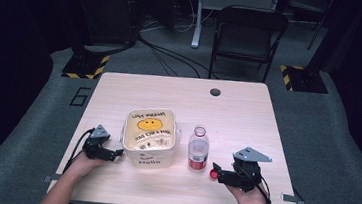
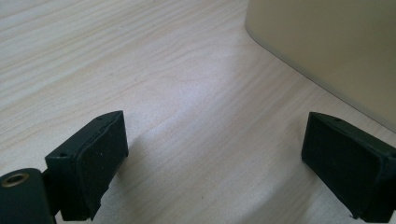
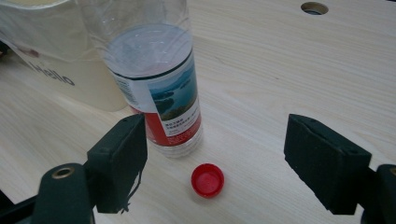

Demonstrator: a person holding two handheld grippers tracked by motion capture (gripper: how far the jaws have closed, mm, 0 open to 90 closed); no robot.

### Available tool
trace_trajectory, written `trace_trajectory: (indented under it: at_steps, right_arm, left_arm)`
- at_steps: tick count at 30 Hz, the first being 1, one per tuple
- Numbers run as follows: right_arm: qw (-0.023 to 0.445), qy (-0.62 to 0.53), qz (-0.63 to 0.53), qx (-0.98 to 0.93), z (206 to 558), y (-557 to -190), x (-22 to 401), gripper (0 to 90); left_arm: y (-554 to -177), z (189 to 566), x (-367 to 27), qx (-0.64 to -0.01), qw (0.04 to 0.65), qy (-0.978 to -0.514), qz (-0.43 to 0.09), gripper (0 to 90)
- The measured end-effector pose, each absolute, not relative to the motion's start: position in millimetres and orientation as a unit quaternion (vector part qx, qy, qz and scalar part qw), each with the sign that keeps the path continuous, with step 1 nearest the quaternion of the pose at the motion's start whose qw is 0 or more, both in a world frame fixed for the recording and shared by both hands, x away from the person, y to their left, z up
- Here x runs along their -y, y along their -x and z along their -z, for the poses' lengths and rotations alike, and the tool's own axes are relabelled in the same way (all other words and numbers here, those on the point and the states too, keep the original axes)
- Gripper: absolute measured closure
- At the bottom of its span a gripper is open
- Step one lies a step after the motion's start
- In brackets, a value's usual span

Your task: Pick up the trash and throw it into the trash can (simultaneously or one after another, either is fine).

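Lying between the jaws: small red plastic bottle cap (image 3: 207, 180), open side up on the pale wooden surface (image 3: 289, 70), low centre of the right gripper view, touching neither jaw.
Right tool: right tool (image 1: 220, 174) at lower right of the high view, jaws apart, nothing held, pointing left toward the cap (image 1: 213, 174).
Bottle: clear plastic water bottle with red label (image 3: 161, 88) stands upright and uncapped just beyond the cap, upper left of it; its long axis is vertical, mouth (image 1: 200, 131) open.
Left tool: left tool (image 1: 113, 154) at lower left, jaws spread and empty, just beside the wall of the cream tub.
Tub: cream square plastic tub with a smiley-face lid (image 1: 149, 134) stands left of the bottle, close beside it.
Nearer hand: the right, by my reading.
Room: bare surface lies right of the bottle and toward the far edge with its round cable hole (image 1: 215, 91).
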State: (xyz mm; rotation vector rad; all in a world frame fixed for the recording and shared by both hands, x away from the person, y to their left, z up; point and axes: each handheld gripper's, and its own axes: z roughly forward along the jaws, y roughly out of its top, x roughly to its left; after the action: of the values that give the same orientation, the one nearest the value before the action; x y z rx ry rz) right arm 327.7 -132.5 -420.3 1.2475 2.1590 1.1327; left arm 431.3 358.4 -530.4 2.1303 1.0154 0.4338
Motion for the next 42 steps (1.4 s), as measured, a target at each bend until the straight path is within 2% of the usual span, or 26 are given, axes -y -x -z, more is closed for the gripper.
trace_trajectory:
  at_steps: [16, 42]
  right_arm:
    - [0.196, -0.401, -0.429, -0.786, 414, -332, 107, 13.8]
    - [0.182, -0.396, -0.438, -0.786, 417, -360, 79, 12.3]
  left_arm:
    - [-428, 531, -358, -0.393, 0.364, -0.828, -0.167, 6.9]
    - [-428, 531, -358, -0.393, 0.365, -0.828, -0.167, 6.9]
